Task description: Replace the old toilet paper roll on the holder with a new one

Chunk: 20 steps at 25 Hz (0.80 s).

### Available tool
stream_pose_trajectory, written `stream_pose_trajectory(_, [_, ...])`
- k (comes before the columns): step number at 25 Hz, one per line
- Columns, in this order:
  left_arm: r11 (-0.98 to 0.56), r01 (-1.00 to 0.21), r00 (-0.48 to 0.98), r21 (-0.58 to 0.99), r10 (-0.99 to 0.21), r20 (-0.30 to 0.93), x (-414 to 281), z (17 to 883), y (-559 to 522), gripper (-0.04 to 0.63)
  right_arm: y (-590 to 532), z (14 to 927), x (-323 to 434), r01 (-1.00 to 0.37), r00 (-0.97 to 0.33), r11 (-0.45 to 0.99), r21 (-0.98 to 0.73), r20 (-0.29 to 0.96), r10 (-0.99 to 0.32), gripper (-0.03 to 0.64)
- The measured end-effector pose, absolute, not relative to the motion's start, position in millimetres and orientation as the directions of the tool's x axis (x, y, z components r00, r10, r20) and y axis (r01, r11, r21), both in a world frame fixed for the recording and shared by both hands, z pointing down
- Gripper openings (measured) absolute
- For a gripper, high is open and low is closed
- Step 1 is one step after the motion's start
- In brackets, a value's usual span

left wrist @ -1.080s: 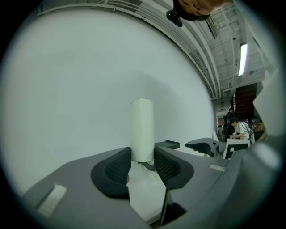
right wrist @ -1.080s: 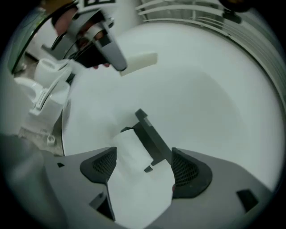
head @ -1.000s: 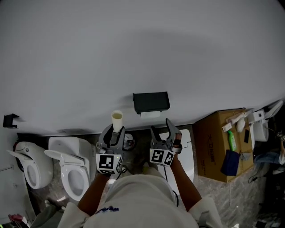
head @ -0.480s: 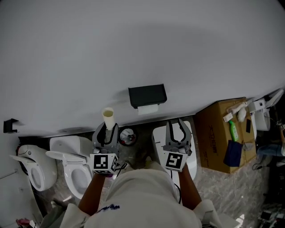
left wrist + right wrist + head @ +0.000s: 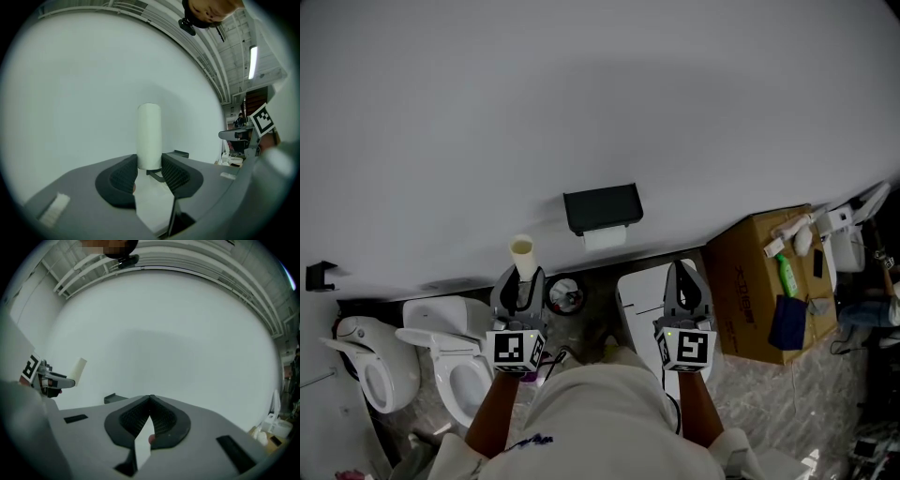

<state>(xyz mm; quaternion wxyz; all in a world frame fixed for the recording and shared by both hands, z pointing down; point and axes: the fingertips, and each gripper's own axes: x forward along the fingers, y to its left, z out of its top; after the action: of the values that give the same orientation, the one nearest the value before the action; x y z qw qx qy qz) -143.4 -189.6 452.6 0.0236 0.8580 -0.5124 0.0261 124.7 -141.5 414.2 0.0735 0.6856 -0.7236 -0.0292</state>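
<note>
Two grippers point level at the plain white wall, each with its own job. The left gripper (image 5: 521, 279) grasps a bare cardboard tube (image 5: 522, 254) by its lower end, with a jaw pressed on either side. The tube therefore stands upright and clear of the wall, to the left of the black wall-mounted holder (image 5: 603, 207) and a little below it. It looks like the spent core, kept out of the way. The right gripper (image 5: 686, 274) is clenched with nothing between its pads and sits below and to the right of the holder, over a white toilet (image 5: 637, 295). A white edge of paper (image 5: 605, 237) shows beneath the holder's cover; whether a full roll sits inside cannot be told. By my reading the core awaits disposal, and the empty right gripper is the one free for whatever comes next.
</note>
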Motion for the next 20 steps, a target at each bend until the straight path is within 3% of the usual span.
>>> stream_pose_trajectory(7, [-0.484, -0.875, 0.483, -0.006, -0.875, 0.043, -141.8, 443.2, -188.7, 0.158, -135.4, 415.1, 124.0, -0.993, -0.107, 0.11, 0.037, 0.078, -0.991, 0.003])
stream_pose_trajectory(20, [-0.491, -0.871, 0.491, -0.002, -0.87, 0.042, -144.0, 439.8, -184.4, 0.158, -132.2, 418.9, 117.9, -0.991, -0.122, 0.128, 0.046, 0.111, -0.986, 0.003])
